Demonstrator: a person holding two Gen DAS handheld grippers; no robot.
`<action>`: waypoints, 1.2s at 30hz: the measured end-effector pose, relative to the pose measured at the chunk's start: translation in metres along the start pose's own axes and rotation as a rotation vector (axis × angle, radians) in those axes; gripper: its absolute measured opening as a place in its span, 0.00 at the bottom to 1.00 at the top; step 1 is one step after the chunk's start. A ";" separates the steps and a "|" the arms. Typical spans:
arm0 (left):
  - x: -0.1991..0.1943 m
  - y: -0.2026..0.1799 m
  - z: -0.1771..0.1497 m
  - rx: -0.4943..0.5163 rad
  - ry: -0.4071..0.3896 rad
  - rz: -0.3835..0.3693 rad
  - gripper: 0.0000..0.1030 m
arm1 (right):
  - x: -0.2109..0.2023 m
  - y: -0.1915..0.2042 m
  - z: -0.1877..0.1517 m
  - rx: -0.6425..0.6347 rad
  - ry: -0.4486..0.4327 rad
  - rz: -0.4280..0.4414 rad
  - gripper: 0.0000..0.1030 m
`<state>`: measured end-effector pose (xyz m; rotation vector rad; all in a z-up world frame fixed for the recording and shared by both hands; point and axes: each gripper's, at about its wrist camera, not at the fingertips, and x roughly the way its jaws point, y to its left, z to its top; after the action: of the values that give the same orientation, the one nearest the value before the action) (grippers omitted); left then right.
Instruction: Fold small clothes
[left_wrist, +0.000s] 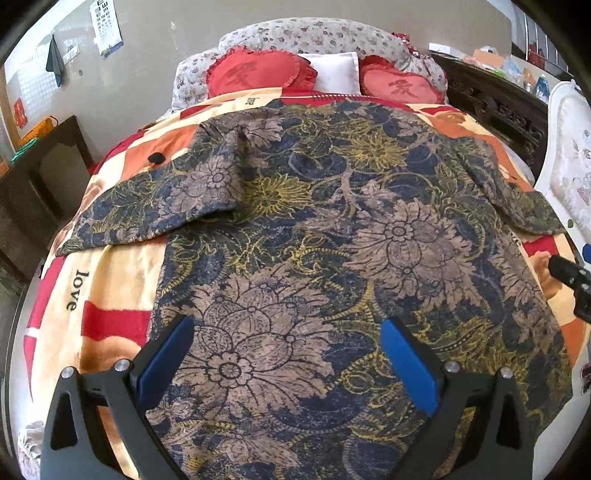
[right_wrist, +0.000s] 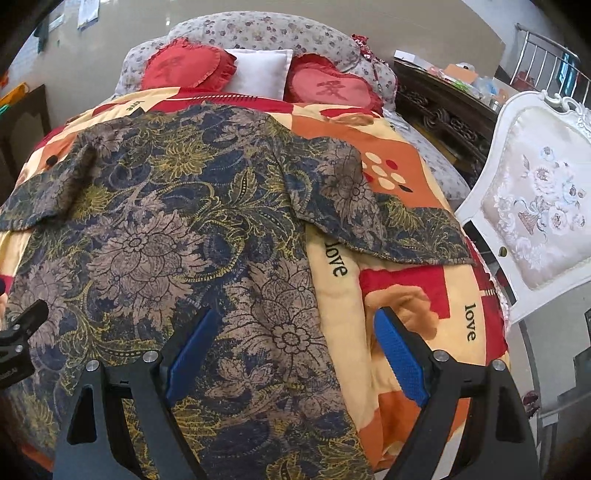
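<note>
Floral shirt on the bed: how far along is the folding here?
Done: the floral shirt lies spread flat on the quilt, both sleeves out to the sides. In hand: nothing; the left gripper and right gripper are open above its lower part, gripping no cloth. Left: every fold; none is visible.

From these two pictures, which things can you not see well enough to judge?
- Floral shirt: bottom hem, cut off by the lower edge and gripper frames, both views.
- Shirt's collar: too far and distorted.
- Right gripper: height of its open fingers above the quilt is unclear.
- Wall chart: print too small.
</note>
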<state>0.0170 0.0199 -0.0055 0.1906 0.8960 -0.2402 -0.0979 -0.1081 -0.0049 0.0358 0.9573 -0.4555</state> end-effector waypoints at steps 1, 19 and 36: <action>0.001 0.001 0.000 -0.002 0.005 -0.010 1.00 | 0.001 0.000 0.000 0.002 0.001 0.001 0.99; 0.024 0.012 0.002 0.016 0.030 0.011 0.91 | -0.003 -0.008 0.004 0.048 -0.074 -0.070 0.99; 0.098 0.050 0.035 -0.093 0.063 0.049 0.95 | 0.076 0.054 0.042 0.084 -0.032 0.256 0.99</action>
<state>0.1162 0.0463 -0.0581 0.1340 0.9623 -0.1469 -0.0072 -0.0965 -0.0504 0.2237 0.8880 -0.2588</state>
